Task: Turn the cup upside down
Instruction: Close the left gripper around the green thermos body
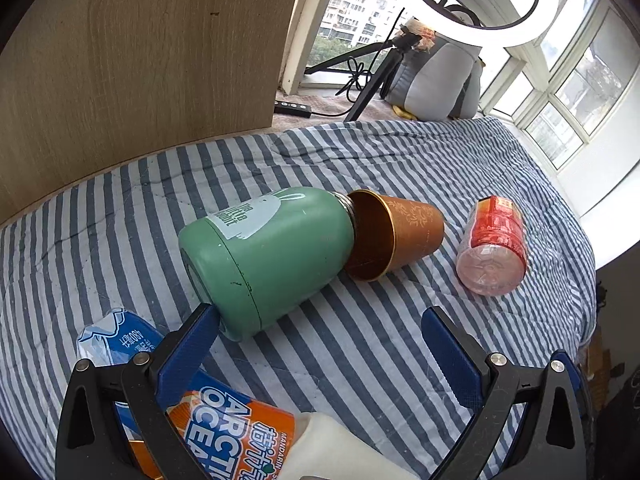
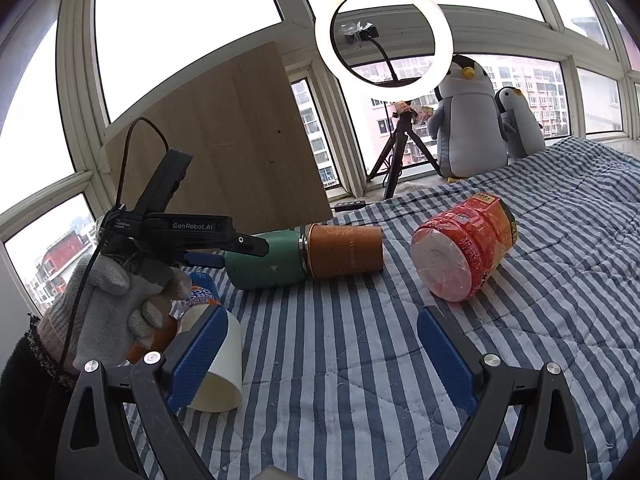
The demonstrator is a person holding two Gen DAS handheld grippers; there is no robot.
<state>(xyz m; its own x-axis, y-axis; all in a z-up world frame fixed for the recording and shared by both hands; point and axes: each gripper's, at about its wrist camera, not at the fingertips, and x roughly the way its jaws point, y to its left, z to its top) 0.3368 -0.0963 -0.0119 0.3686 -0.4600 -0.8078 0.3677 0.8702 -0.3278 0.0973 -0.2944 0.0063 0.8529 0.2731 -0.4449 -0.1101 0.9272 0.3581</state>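
- Lying on its side mid-bed: brown cup (image 1: 400, 232), mouth turned toward the neck of the green flask (image 1: 264, 256); the neck meets or enters the mouth, exact depth cannot be told.
- Green flask: on its side, base toward the left tongs (image 1: 320, 334).
- Red-labelled plastic jar (image 1: 493, 244): on its side, apart from the cup; contents cannot be told.
- Orange can (image 1: 236, 432) and blue packet (image 1: 116, 336): beside the left tongs.
- White paper cup (image 2: 224, 364): on its side, touching one pad of the right tongs (image 2: 322, 340).
- Left tongs: spread, holding nothing, one pad (image 1: 188, 348) just beside the flask base.
- Right tongs: spread, holding nothing.
- Surface: striped bed cover (image 1: 400, 168).
- Room: wooden panel (image 1: 160, 60), ring light (image 2: 384, 32) on tripod, plush penguins (image 2: 468, 120), windows.
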